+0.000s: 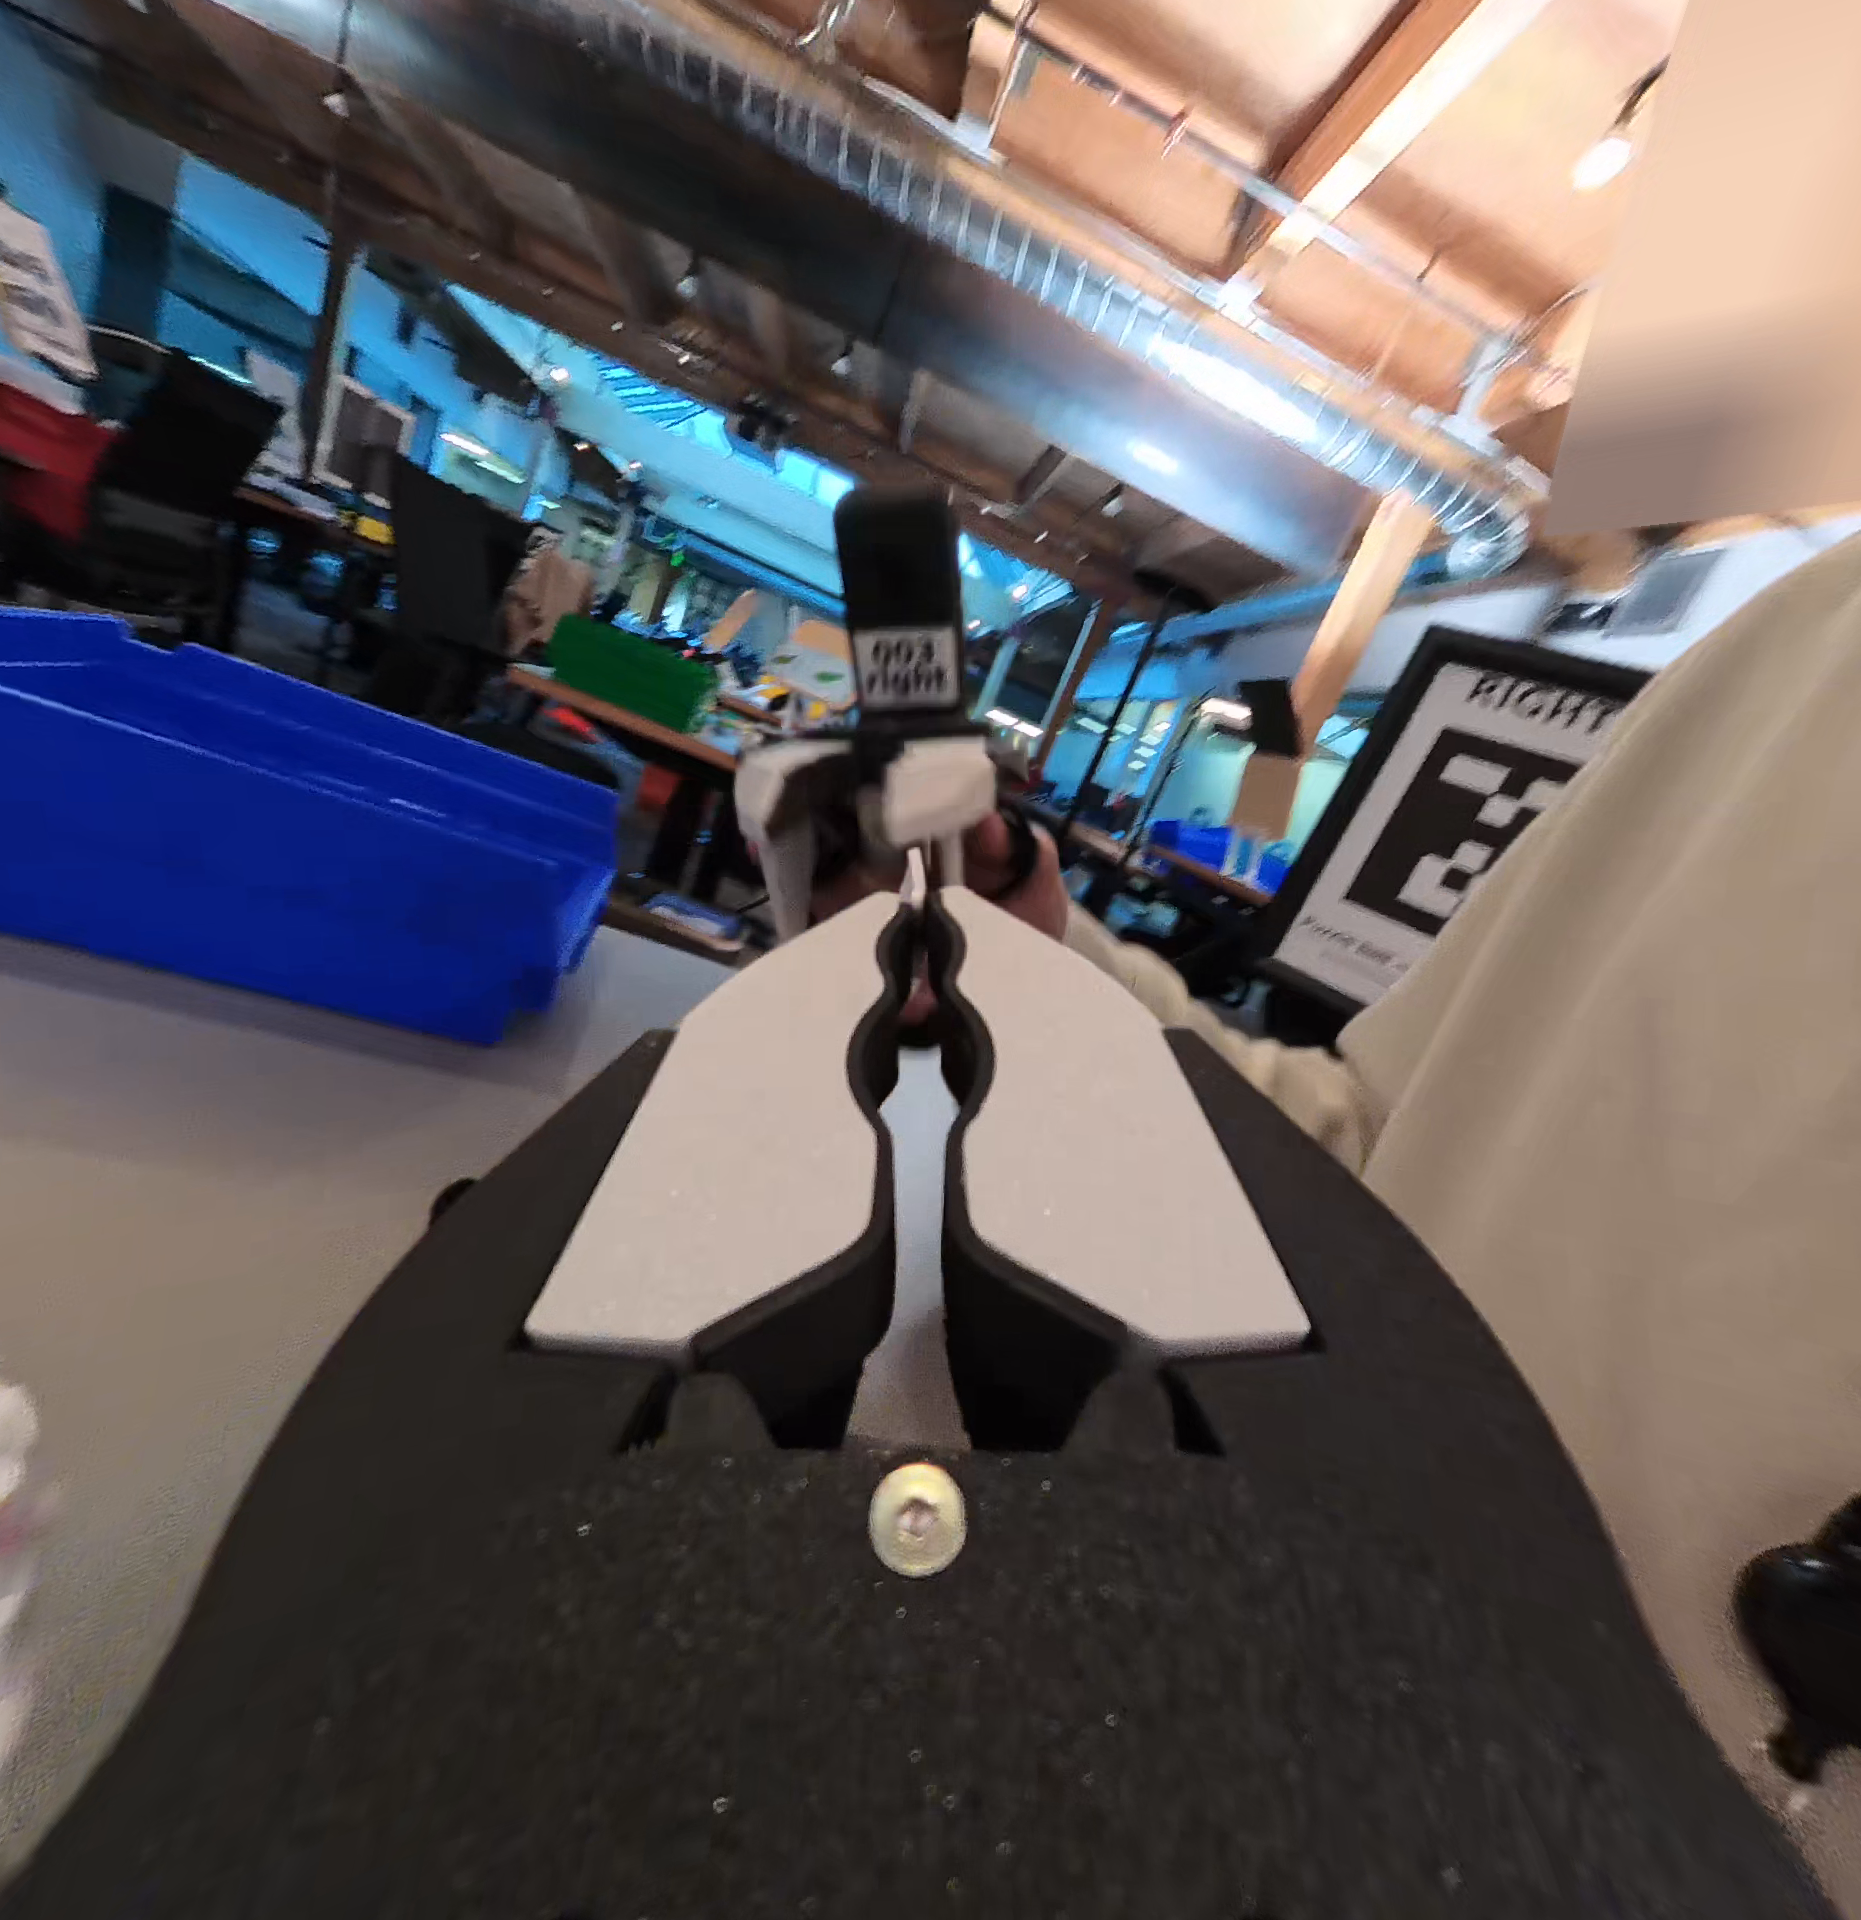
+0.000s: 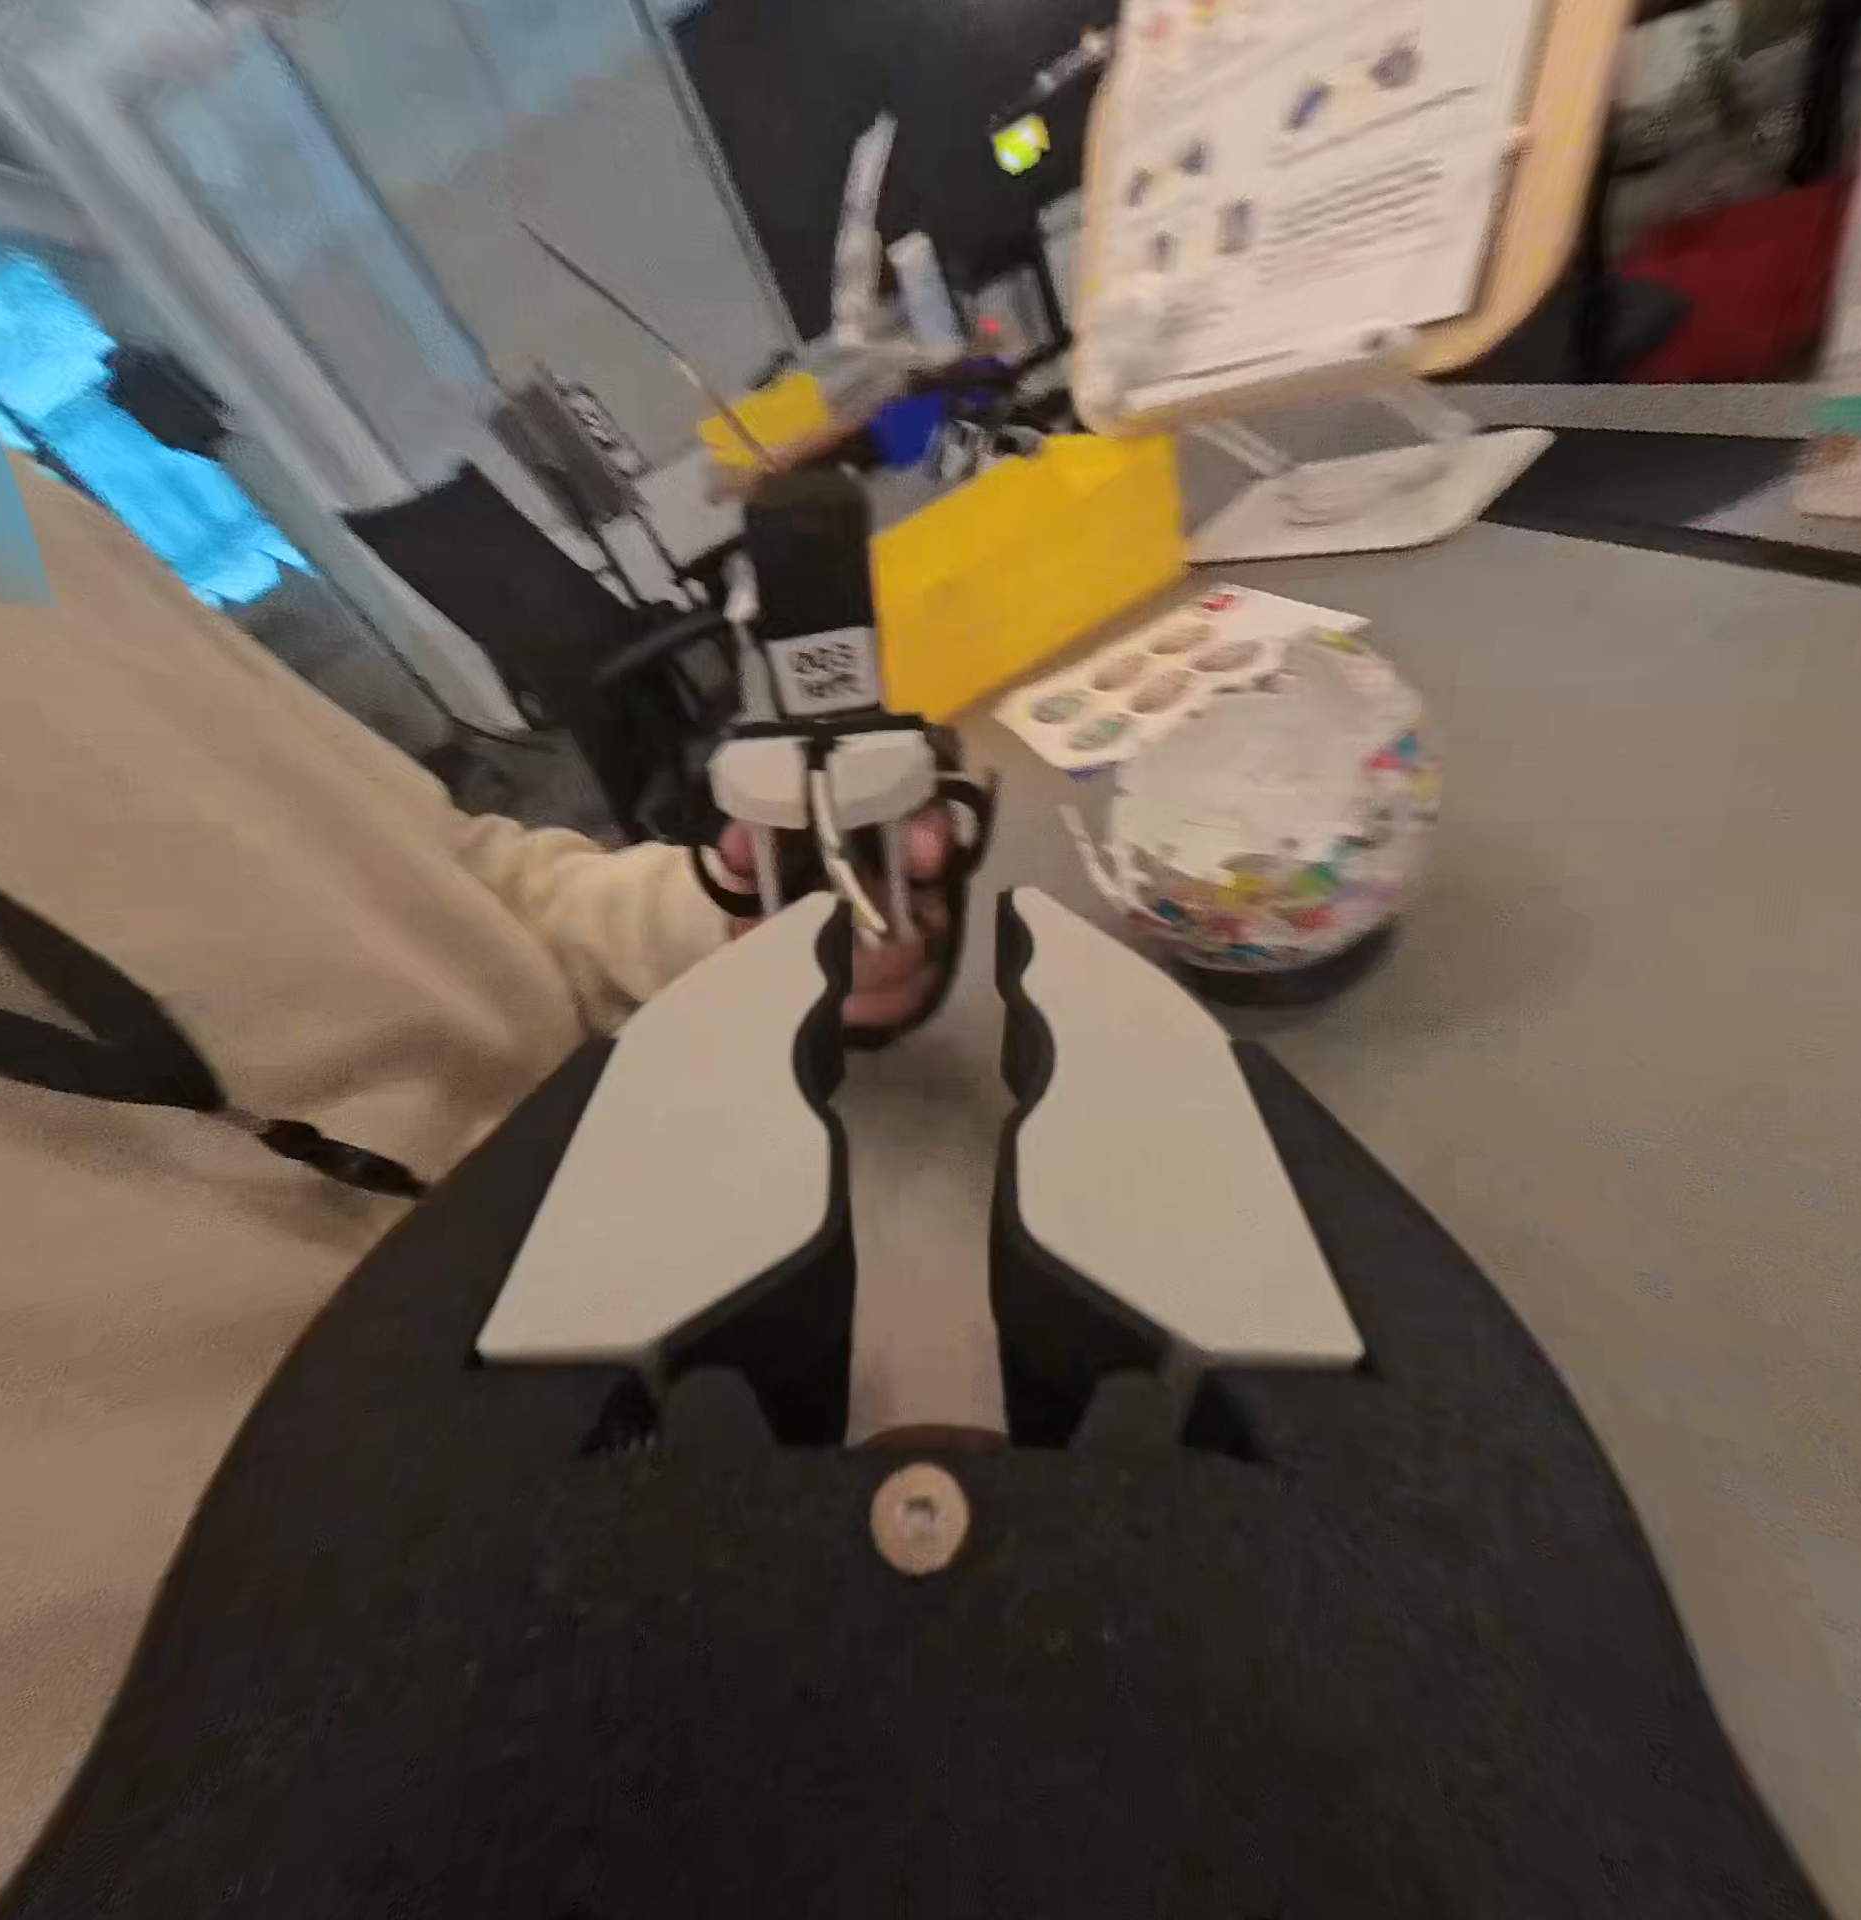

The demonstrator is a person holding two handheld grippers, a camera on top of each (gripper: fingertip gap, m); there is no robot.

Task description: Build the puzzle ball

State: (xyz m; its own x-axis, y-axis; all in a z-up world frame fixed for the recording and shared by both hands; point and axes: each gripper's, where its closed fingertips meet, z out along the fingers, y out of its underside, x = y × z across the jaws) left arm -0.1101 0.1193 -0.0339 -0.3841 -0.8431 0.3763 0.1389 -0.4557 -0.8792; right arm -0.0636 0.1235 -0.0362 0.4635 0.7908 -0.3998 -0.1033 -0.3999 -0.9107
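Left claw (image 1: pixel 921 920) pinching puzzle piece (image 2: pixel 853 883)

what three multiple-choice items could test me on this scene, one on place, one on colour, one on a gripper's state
1. In the right wrist view, where is the puzzle ball relative to the right gripper?
A. ahead and to the right, on the table
B. held between its fingers
C. on a chair

2. What colour are the stacked bins in the left wrist view?
A. red
B. blue
C. white

3. How do the left gripper's fingers stand?
A. wide apart
B. clamped on a bin
C. nearly together at the tips

Answers: 1 A, the ball sits on a dark base on the grey table; 2 B, the bins are bright blue; 3 C, only a thin gap shows between the tips.
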